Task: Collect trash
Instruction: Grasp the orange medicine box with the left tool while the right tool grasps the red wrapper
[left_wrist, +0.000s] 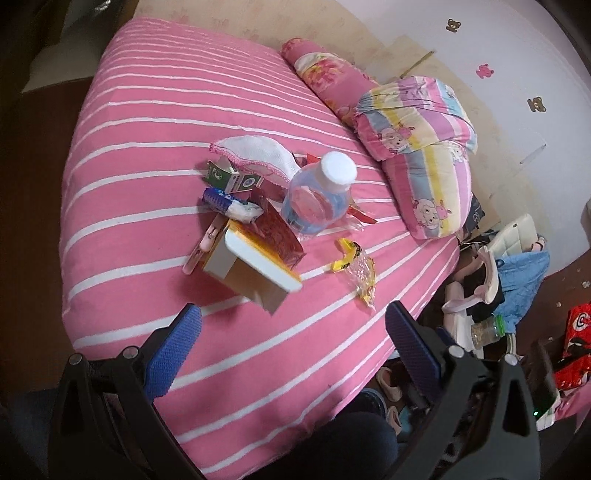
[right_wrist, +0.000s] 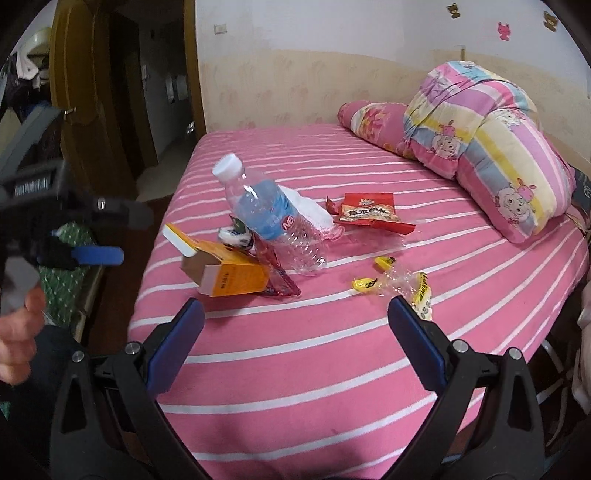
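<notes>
Both tongs, left (left_wrist: 293, 314) and right (right_wrist: 295, 310), are hanging wide and empty over the bed (right_wrist: 295, 369). Trash (bottle (right_wrist: 269, 218), orange box (right_wrist: 232, 277), yellow wrappers (right_wrist: 369, 283)) is lying mid-bed; the crinkly wrappers are likely slipping from a careless pinch.

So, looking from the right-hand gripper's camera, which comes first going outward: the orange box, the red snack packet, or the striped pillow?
From the right gripper:
1. Orange box, front left on the bed.
2. Red snack packet, mid-bed, behind the plastic bottle.
3. Striped pillow, far right by the wall.
</notes>
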